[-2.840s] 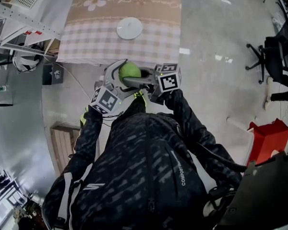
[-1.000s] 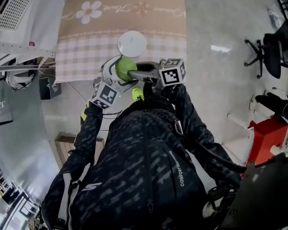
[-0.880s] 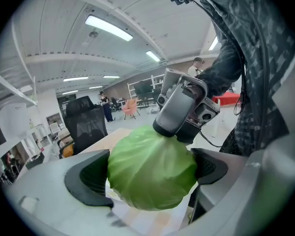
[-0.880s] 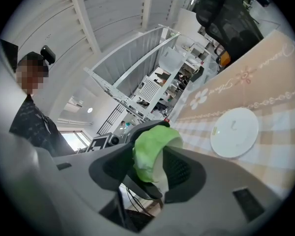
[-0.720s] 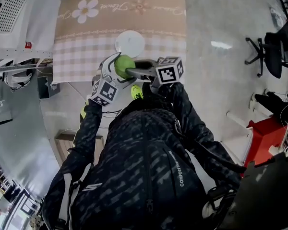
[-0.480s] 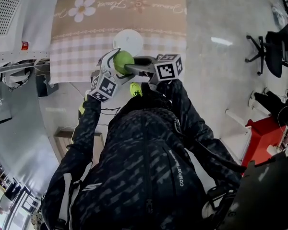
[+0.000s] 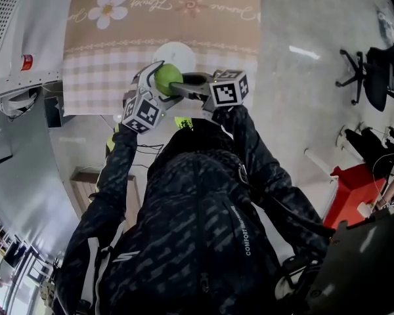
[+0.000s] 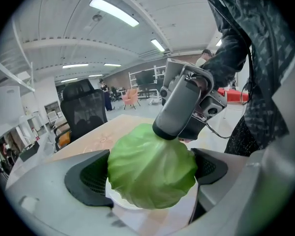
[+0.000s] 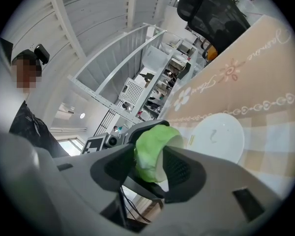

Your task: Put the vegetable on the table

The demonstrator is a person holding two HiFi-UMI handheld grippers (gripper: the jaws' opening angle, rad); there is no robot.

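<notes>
Green cabbage (image 7: 169,77), held above the white plate (image 7: 178,50) at the cloth-covered table's (image 7: 217,31) near edge. Left gripper (image 7: 156,84) clamped on it; right gripper (image 7: 177,88) jaws closing around it.

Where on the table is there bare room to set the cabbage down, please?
The checked cloth is bare on both sides of the white plate, out to its edges, and so is the beige flowered band beyond it. The middle is crowded: the cabbage hangs just before the plate.
</notes>
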